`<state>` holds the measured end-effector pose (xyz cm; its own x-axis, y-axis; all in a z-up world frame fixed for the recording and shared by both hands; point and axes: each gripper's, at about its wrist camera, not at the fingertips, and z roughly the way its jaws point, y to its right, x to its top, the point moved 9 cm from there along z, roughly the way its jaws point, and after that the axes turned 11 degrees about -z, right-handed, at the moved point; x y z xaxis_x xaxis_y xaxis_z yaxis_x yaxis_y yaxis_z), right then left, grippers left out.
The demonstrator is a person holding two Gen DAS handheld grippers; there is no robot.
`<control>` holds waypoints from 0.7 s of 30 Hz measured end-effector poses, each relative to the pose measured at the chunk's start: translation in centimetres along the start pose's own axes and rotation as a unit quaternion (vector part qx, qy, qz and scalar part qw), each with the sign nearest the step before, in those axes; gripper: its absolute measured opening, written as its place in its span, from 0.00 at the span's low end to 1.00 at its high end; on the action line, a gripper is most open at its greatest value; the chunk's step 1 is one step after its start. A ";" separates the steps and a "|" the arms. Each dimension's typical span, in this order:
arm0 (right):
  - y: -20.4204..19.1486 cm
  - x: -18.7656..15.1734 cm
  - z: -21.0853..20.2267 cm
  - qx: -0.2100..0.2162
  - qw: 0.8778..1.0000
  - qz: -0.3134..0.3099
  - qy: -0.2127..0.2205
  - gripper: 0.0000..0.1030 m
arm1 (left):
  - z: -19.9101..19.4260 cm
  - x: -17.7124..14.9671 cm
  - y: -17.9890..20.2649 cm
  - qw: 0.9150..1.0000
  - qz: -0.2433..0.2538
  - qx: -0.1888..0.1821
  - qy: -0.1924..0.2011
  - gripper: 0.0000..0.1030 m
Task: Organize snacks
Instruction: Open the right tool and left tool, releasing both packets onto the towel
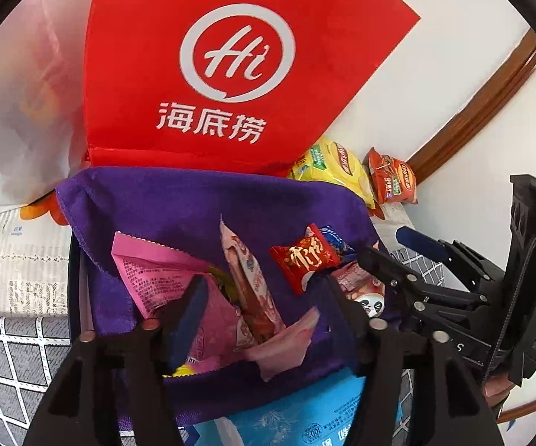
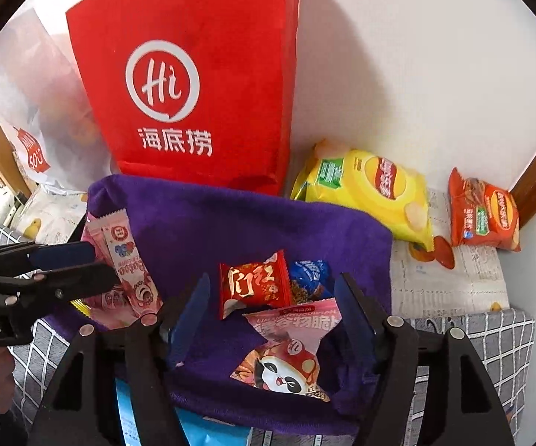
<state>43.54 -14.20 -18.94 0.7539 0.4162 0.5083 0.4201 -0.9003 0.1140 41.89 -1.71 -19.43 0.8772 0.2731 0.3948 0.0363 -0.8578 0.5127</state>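
Note:
A purple cloth-lined bin (image 1: 178,208) (image 2: 230,223) holds several small snack packets. In the left wrist view my left gripper (image 1: 264,293) is open over the pink packets (image 1: 156,271) and a tall pink stick packet (image 1: 249,275). A red candy packet (image 1: 305,258) (image 2: 254,282) lies beside a blue one (image 2: 310,275). In the right wrist view my right gripper (image 2: 273,319) is open above a pink panda packet (image 2: 286,356). Each gripper shows in the other's view: the right one (image 1: 398,245) and the left one (image 2: 93,264), both open and empty.
A red paper bag (image 1: 230,67) (image 2: 193,85) stands behind the bin against the white wall. A yellow chip bag (image 2: 368,189) (image 1: 327,167) and an orange chip bag (image 2: 483,215) (image 1: 394,180) lie at the right. A white plastic bag (image 1: 19,111) is at the left. A blue pack (image 1: 297,412) lies in front.

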 end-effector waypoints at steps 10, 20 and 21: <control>0.5 0.9 -2.2 0.012 0.999 0.015 0.028 0.68 | -1.7 0.4 0.4 1.000 0.009 -0.005 0.018 0.74; 1.0 1.4 -4.3 0.038 0.996 0.070 0.051 0.68 | -4.2 0.6 0.8 0.999 0.008 -0.019 0.024 0.78; 0.9 1.4 -4.7 0.039 0.995 0.072 0.052 0.68 | -4.4 0.5 0.9 0.999 0.010 -0.017 0.025 0.78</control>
<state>42.58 -15.00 -14.07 0.7541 0.2643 0.6012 0.3529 -0.9351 -0.0315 40.27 -0.46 -15.42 0.8524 0.2792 0.4421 0.0025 -0.8477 0.5305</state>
